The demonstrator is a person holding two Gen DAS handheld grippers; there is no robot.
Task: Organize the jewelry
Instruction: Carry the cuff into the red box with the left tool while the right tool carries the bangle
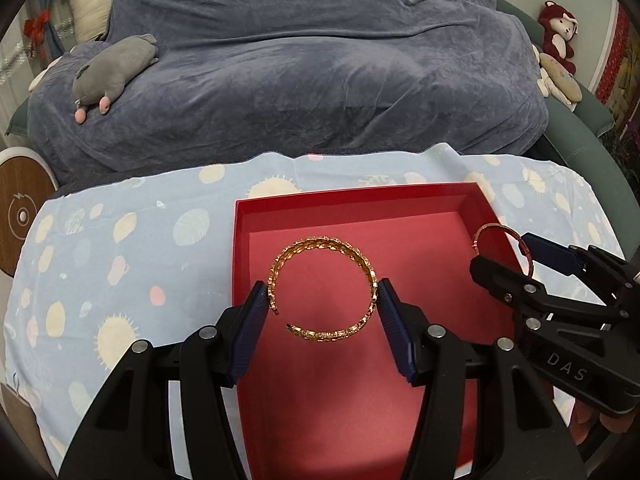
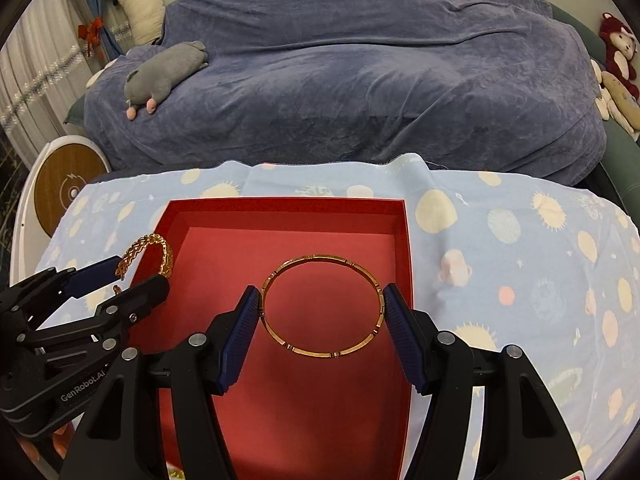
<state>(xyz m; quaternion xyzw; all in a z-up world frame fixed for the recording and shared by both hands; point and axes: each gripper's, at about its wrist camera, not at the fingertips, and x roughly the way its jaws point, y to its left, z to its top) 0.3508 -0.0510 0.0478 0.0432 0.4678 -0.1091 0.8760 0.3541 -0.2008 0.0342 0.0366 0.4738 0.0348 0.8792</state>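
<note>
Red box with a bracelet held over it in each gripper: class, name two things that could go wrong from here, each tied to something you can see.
1. The open gold cuff is pinched only at its sides by the left gripper; squeezing could bend it, or it may slip.
2. The right gripper holds the thin bangle close beside the left one over the red box; the grippers might collide when releasing.

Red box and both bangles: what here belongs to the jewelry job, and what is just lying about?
Job:
- red box
- open woven gold cuff, held in the left gripper
- closed gold bangle, held in the right gripper

Lying about:
- grey plush toy
- red plush toy
- blue blanket
- patterned cloth under the box
</note>
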